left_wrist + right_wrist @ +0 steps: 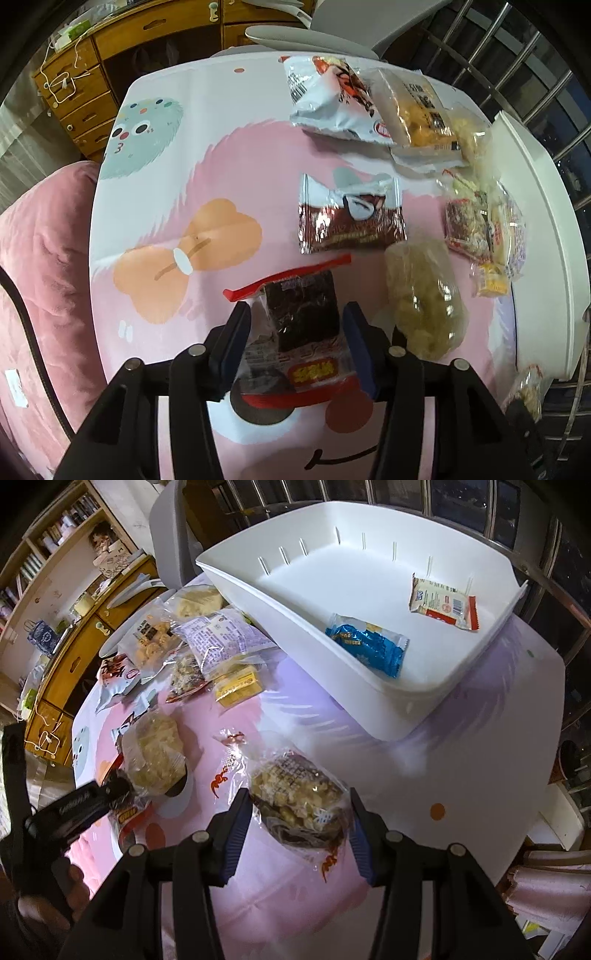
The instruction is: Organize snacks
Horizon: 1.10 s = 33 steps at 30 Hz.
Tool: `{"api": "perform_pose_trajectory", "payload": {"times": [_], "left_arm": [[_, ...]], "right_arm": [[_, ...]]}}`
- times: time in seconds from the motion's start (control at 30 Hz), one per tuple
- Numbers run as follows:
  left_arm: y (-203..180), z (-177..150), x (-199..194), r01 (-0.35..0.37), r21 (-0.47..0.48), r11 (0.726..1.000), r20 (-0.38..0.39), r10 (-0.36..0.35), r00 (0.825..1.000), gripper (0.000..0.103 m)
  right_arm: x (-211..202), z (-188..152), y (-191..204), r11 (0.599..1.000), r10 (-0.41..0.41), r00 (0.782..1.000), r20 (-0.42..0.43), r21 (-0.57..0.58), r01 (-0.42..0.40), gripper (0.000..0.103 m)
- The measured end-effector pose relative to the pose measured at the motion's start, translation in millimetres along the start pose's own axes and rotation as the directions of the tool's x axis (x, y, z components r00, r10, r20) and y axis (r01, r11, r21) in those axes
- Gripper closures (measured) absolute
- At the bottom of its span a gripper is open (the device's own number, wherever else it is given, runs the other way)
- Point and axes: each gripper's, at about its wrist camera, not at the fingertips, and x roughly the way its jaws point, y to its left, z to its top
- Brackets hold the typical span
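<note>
Left wrist view: the left claw (295,343) points steeply down at the tabletop (166,155), which carries a pink cartoon-printed cloth. A red-edged packet with a dark filling (301,325) lies between its blue pads. The left pad touches the clear wrapper, the right pad stands just beside it, and the packet rests on the cloth, so the jaws stand part-open around it rather than clamped. Beyond it lie a brown-and-silver packet (351,218), a clear bag of pale yellow puffs (424,299), a silver chip bag (328,99) and a bag of golden pieces (421,114). A white bin (546,229) stands at the tabletop's right edge.

Right wrist view: the right claw (299,830) grips a clear bag of puffed-grain cakes (299,797), both pads pressing its sides at mid width; whether the bag is clear of the cloth cannot be told. The white bin (280,602) stands beyond the claw and holds two items apart on its floor: a blue packet (369,646) near the front wall and a white-and-red packet (443,602) toward the far right corner. The remaining snacks lie heaped just left of the bin, among them a yellow packet (240,686). The left claw (110,797) enters at lower left over the red-edged packet.
</note>
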Motion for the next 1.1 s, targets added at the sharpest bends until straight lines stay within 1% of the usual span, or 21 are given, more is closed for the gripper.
{"api": "perform_pose_trajectory", "payload": {"times": [0.2,0.27,0.33,0.37,0.4,0.53,0.63,0.73,0.83,0.93,1.03,1.1], "left_arm": [[2.7,10.8,3.5,0.023,-0.011,1.000,0.012,-0.023,1.000,0.049],[5.1,12.9,6.8,0.000,-0.027,1.000,0.007,0.000,1.000,0.050],[8.4,14.2,9.0,0.000,-0.051,0.999,0.003,0.000,1.000,0.055],[8.6,14.5,9.9,0.018,-0.061,0.998,0.000,-0.018,1.000,0.061],[9.0,13.9,10.2,0.026,-0.066,0.997,-0.003,-0.027,1.000,0.061],[8.1,7.8,9.3,0.022,-0.050,0.999,-0.006,-0.022,1.000,0.062],[8.9,0.2,6.3,0.022,-0.058,0.998,-0.017,-0.023,1.000,0.062],[12.9,-11.1,2.5,0.009,-0.080,0.997,-0.023,-0.011,1.000,0.062],[15.3,-24.6,-4.0,-0.008,-0.101,0.995,-0.025,0.006,1.000,0.062],[16.1,-38.7,-14.2,-0.039,-0.125,0.991,-0.035,0.035,0.999,0.062],[16.7,-57.6,-31.9,-0.054,-0.175,0.983,-0.032,0.050,0.998,0.062],[14.3,-68.4,-43.0,-0.066,-0.202,0.977,-0.036,0.060,0.998,0.062]], "right_arm": [[-12.0,-3.9,2.9,1.000,-0.022,0.999,0.031,-0.009,0.022,0.053],[-16.4,-5.6,1.9,0.999,-0.027,0.999,0.044,-0.017,0.028,0.053],[-20.5,-6.9,2.6,0.999,-0.038,0.998,0.056,-0.032,0.039,0.053],[-21.5,-6.9,3.8,0.998,-0.041,0.997,0.059,-0.040,0.044,0.053],[-22.8,-6.7,5.5,0.998,-0.043,0.997,0.061,-0.052,0.046,0.053],[-23.9,-4.0,12.5,0.994,-0.040,0.998,0.053,-0.099,0.045,0.053],[-24.2,-0.5,19.3,0.988,-0.030,0.999,0.041,-0.148,0.036,0.053],[-21.3,5.3,25.8,0.980,-0.008,1.000,0.023,-0.199,0.012,0.053],[-17.1,9.3,33.4,0.963,0.024,1.000,-0.008,-0.268,-0.026,0.053],[-14.4,12.4,38.6,0.936,0.065,0.997,-0.045,-0.343,-0.076,0.053],[-14.4,15.1,40.8,0.900,0.119,0.989,-0.087,-0.411,-0.145,0.053],[-15.9,18.1,41.2,0.872,0.160,0.979,-0.122,-0.448,-0.199,0.053]]}}
